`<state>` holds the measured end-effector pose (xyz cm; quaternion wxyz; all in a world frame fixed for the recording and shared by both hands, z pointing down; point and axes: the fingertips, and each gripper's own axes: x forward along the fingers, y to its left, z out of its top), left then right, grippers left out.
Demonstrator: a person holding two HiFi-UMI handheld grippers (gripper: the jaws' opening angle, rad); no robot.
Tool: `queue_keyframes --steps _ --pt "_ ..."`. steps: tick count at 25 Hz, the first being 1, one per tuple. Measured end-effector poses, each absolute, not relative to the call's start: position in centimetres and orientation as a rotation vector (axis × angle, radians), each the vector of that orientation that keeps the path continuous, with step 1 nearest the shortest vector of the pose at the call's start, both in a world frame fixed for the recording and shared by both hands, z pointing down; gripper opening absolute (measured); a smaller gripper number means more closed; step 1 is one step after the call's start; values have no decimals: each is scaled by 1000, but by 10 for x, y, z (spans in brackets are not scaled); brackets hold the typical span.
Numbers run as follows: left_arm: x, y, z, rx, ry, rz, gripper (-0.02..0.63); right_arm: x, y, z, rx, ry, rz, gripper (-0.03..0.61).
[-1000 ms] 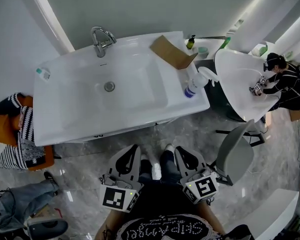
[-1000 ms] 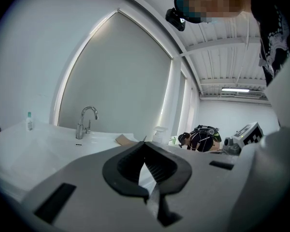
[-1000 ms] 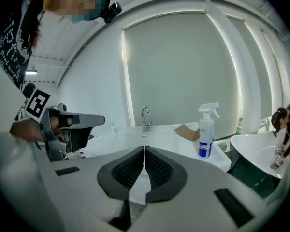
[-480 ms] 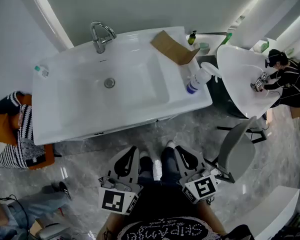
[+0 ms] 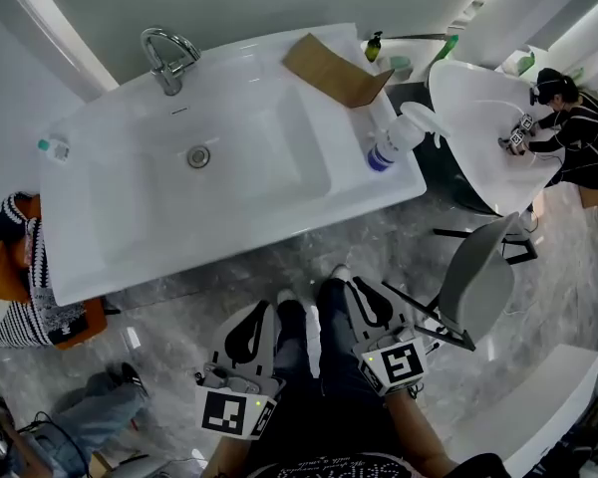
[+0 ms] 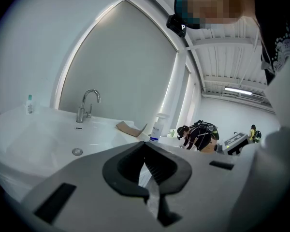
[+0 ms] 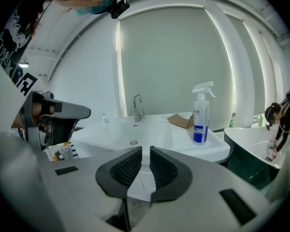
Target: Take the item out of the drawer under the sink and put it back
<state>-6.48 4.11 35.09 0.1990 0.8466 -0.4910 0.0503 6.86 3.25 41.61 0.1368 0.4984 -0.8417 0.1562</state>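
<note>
The white sink (image 5: 100,257) fills the upper left of the head view, and its cabinet front (image 7: 143,181) shows low down between my right jaws. I see no open drawer and no item. My left gripper (image 5: 268,309) hangs in front of the sink beside the person's legs, with its tips together and nothing in it. My right gripper (image 5: 347,285) hangs level with it on the other side of the legs. Its jaws have just been opening: a narrow slit parts the pads (image 7: 130,167), and nothing is between them.
On the sink top stand a tap (image 5: 167,58), a blue-labelled spray bottle (image 5: 394,145), a cardboard piece (image 5: 334,68) and a small bottle (image 5: 52,147). A grey chair (image 5: 478,287) is close on the right. A person (image 5: 568,137) works at a second basin (image 5: 478,157). A person in stripes (image 5: 20,297) sits at left.
Both grippers have sunk toward the floor and sit lower in the head view. The head camera has swung, so the sink now lies further left and tilted.
</note>
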Motion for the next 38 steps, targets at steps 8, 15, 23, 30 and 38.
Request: queue_keyframes --steps 8,15,23,30,38 --pt "-46 29 379 2396 -1318 172 3 75 10 467 1460 -2379 459 94" --pt "-32 13 406 2418 -1308 127 3 80 -9 509 1466 -2369 429 112" --pt "-22 -1 443 2410 -1313 108 3 72 -29 584 1415 -2322 509 127" --pt "-13 1 476 2369 -1304 140 3 71 -49 638 1441 -2301 562 143" --pt "-1 2 512 2321 -1286 160 3 85 -70 711 1469 -2218 664 167"
